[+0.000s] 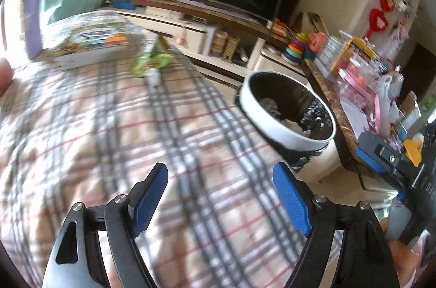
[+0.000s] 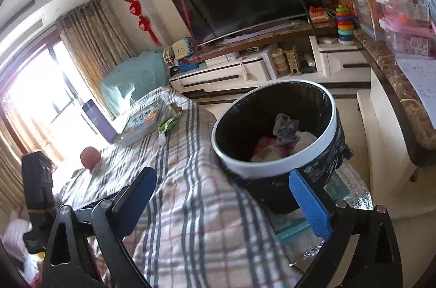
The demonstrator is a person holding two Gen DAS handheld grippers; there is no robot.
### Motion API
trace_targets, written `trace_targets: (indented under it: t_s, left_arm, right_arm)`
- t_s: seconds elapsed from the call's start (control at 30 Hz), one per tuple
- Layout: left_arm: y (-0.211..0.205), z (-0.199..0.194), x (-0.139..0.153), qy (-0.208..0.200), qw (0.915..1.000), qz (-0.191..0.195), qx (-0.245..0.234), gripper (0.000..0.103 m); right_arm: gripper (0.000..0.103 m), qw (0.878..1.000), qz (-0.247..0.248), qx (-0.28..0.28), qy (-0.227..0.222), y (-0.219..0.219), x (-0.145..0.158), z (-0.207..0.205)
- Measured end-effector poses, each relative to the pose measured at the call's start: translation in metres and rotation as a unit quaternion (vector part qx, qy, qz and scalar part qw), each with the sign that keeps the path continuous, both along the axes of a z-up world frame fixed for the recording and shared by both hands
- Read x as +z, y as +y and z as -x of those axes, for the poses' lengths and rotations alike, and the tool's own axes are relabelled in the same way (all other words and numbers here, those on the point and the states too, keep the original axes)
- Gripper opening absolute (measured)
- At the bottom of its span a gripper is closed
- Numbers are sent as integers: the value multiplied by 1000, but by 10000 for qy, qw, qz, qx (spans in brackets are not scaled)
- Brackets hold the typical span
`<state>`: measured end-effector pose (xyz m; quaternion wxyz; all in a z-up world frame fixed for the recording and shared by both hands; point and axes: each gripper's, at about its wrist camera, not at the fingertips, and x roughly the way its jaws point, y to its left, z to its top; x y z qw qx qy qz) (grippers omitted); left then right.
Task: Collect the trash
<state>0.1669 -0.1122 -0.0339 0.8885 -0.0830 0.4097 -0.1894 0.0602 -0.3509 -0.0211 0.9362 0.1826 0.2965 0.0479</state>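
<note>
Both grippers empty, jaws wide apart on each.

Left gripper (image 1: 219, 195): hovering over plaid cloth (image 1: 114, 130) covering the surface. Nothing between the jaws but cloth.

Right gripper (image 2: 223, 195): jaws straddling the cloth edge, right pad close against the near wall of the bin (image 2: 275, 124).

Trash left to collect: green wrapper (image 1: 151, 60) lying on the cloth, well ahead of the left jaws and slightly left of their centreline. Same wrapper (image 2: 170, 119) in the right view, far ahead and left of the right jaws, just beside a flat picture book (image 2: 143, 121). Long axis appears to run roughly away from the jaws, tilted a little; left view blurred, so not certain. Small white scrap touching its near end, identity unclear.

Bin: white rim, black liner, ahead-right of the left jaws, directly ahead of the right jaws. Crumpled paper and wrappers already inside.

Judgement: left gripper better lined up with the wrapper; right gripper nearer the bin. Likely next: forward reach with left jaws, closing across the wrapper's short width, then carry rightward to the bin. Risk: pinching cloth along with the wrapper.
</note>
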Motion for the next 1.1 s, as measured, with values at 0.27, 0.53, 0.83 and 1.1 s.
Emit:
trace_targets:
  t_s: [0.27, 0.53, 0.83, 1.1]
  left_arm:
    - [34, 60, 9, -473, 9975, -208, 483, 84]
    - [44, 112, 45, -1311, 9868, -438, 841, 97]
    - [61, 171, 52, -1978, 9702, -489, 1311, 102]
    - [54, 183, 31, -2187, 9608, -818, 1498, 102]
  right_arm:
    - [100, 9992, 377, 31, -91, 36, -8, 21]
    - [102, 9869, 1226, -192, -1027, 62, 42, 58]
    - [103, 9642, 1986, -416, -1709, 83, 48, 86]
    - [103, 9689, 1892, -398, -1542, 86, 23, 86]
